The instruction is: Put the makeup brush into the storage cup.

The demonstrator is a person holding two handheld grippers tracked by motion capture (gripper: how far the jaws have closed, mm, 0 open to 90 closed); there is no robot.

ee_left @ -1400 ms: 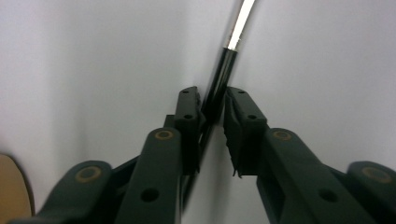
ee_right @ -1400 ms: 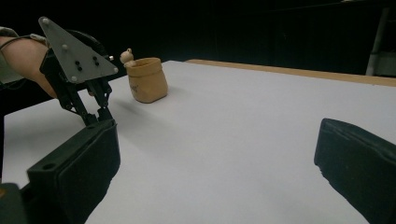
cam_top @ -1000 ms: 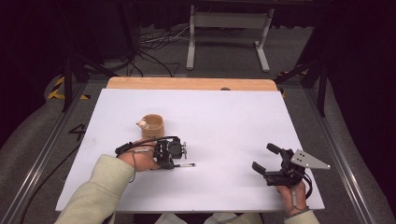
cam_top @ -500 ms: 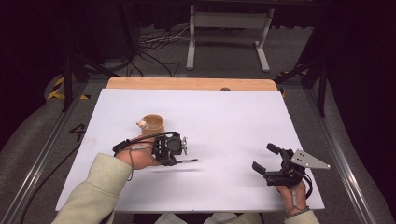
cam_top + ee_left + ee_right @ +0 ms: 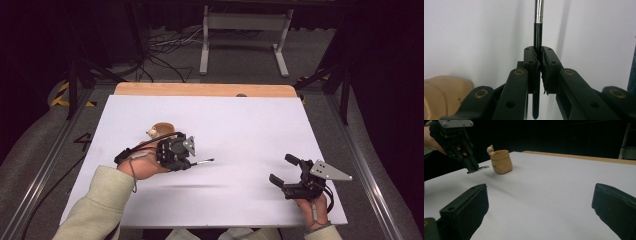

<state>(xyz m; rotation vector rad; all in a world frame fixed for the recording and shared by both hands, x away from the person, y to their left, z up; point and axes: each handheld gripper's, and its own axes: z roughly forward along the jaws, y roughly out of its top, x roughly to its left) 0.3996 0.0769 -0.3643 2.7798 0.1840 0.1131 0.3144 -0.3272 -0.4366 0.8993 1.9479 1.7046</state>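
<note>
- One white table point(image 5: 240, 125), two grippers, one slim tool, one tan pot.
- Left gripper point(image 5: 192, 162) is pinching the tool point(image 5: 538, 32) (black shaft, silver far section) between its pressed-together pads; the tool is sticking out level above the table, clear of the surface.
- Tan pot point(image 5: 501, 161) is sitting upright on the table just beyond the left gripper; a small knob is showing at its rim, its inside cannot be made out.
- Right gripper point(image 5: 285, 170) is resting near the front right corner, jaws spread, nothing between them.

L hand-held gripper point(image 5: 192, 161) raised off table, jaws clamped; R hand-held gripper point(image 5: 285, 172) low, jaws wide apart.
</note>
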